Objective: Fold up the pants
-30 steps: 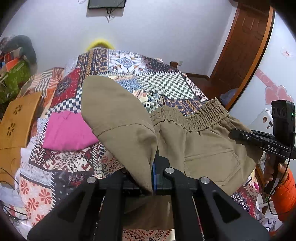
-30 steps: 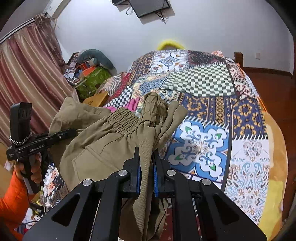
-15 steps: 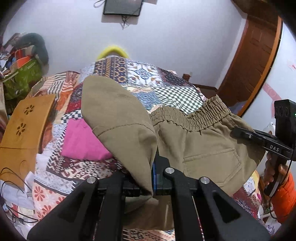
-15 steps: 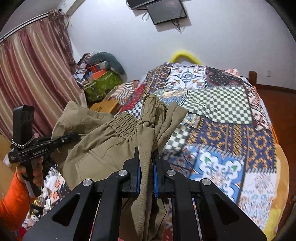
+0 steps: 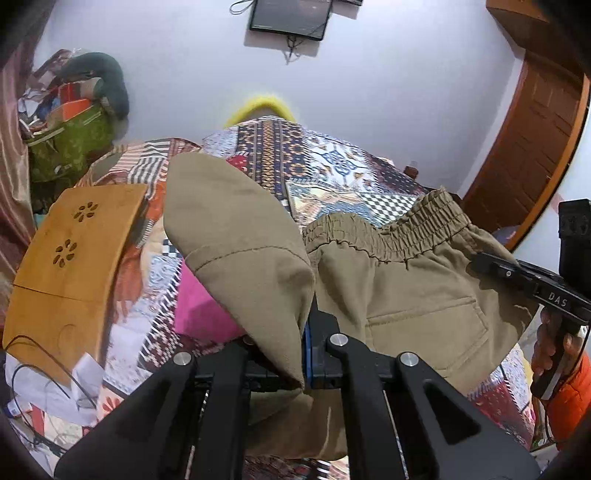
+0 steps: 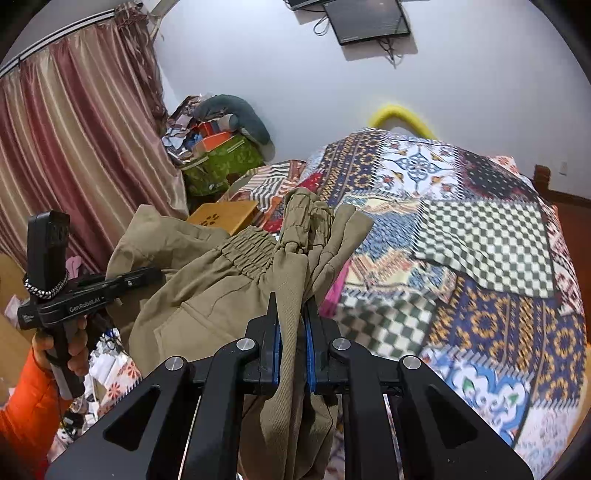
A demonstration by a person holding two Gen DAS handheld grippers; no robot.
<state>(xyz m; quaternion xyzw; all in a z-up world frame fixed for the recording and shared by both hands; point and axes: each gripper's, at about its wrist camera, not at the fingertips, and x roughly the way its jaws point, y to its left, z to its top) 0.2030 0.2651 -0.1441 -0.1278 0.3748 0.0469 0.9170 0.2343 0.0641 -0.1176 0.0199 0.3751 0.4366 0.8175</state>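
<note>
Pants (image 5: 417, 291) carried onward, two hand-held grippers clamped.

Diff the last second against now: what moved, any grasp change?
Both grippers carried the khaki pants forward over the patchwork bedspread: the wall monitor and wooden tray loom larger, and the pink cloth has slid under the raised fabric. Nothing taken or let go: left gripper and right gripper keep their jaws shut on the pants, stretched between them as before.

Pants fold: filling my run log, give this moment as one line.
pants: held above bed | left gripper: shut on pants | right gripper: shut on pants
</note>
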